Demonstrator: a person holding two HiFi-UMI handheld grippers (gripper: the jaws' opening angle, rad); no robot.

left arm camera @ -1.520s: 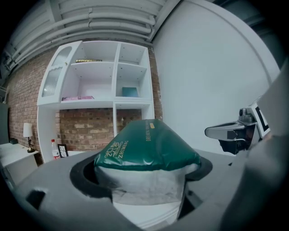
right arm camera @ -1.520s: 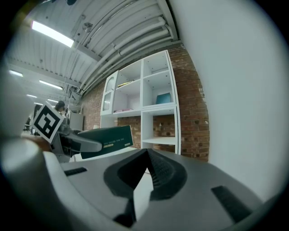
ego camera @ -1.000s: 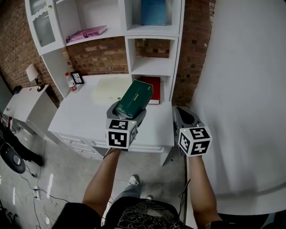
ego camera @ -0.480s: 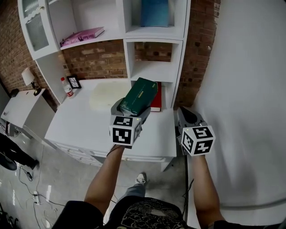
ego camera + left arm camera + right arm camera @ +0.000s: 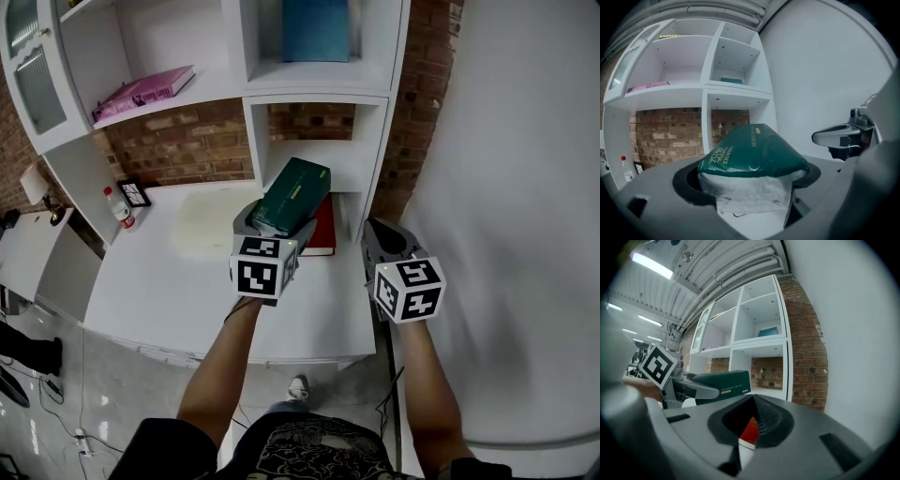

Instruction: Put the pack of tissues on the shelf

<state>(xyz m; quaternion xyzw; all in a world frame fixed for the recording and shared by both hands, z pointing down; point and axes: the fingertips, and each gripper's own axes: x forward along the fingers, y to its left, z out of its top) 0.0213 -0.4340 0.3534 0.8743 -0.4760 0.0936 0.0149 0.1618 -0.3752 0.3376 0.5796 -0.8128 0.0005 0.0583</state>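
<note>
- The left gripper (image 5: 272, 230) is clamped on the pack of tissues (image 5: 292, 195). Its own view shows the jaws pinching the near, white end of the pack (image 5: 752, 152), while the green body sticks out ahead and tilts upward.
- The pack is in the air, over the back of the desk (image 5: 169, 281) and in front of the open lower cubby of the shelf (image 5: 319, 164). It is not yet resting on any board.
- The right gripper (image 5: 389, 246) hangs just beside the left one with its jaws drawn together on nothing. Only a thin slit between them (image 5: 749, 430) shows red and white from below.
- A red book (image 5: 322, 225) lies on the desk directly under the pack, in the niche below the cubby.
- Further out, a blue book (image 5: 316, 28) stands in the upper cubby and a pink book (image 5: 141, 89) lies on the left shelf. A bottle (image 5: 117, 206) and a small frame (image 5: 134, 192) sit at the desk's far left.
- Risk: the pack is soft and gripped at one end only, so it may sag or slip out if it is swung quickly.
- Risk: the raised far end could strike the cubby's front edge or its white upright, which would twist the pack in the jaws.
- Risk: letting go too early would likely drop it onto the red book instead of the shelf.
- Risk: the right gripper is close to the shelf's side post and could knock it as the person leans in.
</note>
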